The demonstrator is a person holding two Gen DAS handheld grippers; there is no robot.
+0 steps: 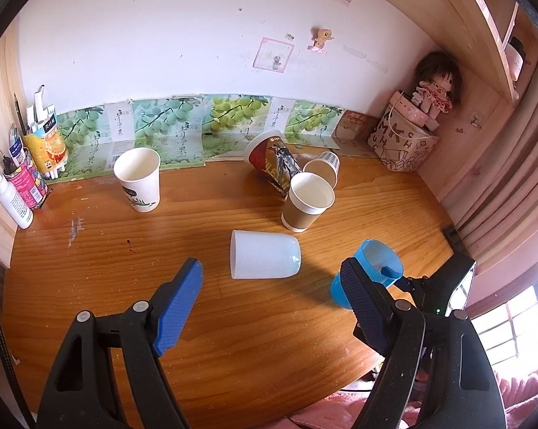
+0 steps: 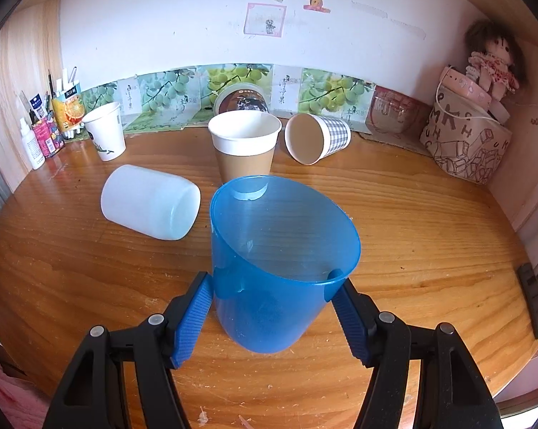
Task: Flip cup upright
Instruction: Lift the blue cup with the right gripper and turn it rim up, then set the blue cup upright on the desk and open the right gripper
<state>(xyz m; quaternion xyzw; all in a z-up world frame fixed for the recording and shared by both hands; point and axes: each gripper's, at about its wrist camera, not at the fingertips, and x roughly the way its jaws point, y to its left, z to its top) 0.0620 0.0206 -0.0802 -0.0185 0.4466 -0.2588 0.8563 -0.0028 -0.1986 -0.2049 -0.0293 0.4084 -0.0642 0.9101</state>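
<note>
Between our right gripper's (image 2: 272, 307) pads (image 2: 193, 316) sat the blue cup (image 2: 279, 268), clamped, mouth tilted up and away over the table (image 2: 429, 236). Our left gripper (image 1: 272, 307) hung spread wide and empty, the white cup (image 1: 265, 254) lying crosswise just ahead.

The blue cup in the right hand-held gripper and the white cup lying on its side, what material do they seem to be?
Blue cup: probably thin translucent plastic, glossy; the wood grain shows through its wall. White cup: likely frosted, milky plastic with a soft sheen, though the look leaves this open.

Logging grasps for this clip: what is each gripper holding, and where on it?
Right gripper clamps the translucent blue plastic cup across its lower side walls. Left gripper is open, empty.
</note>
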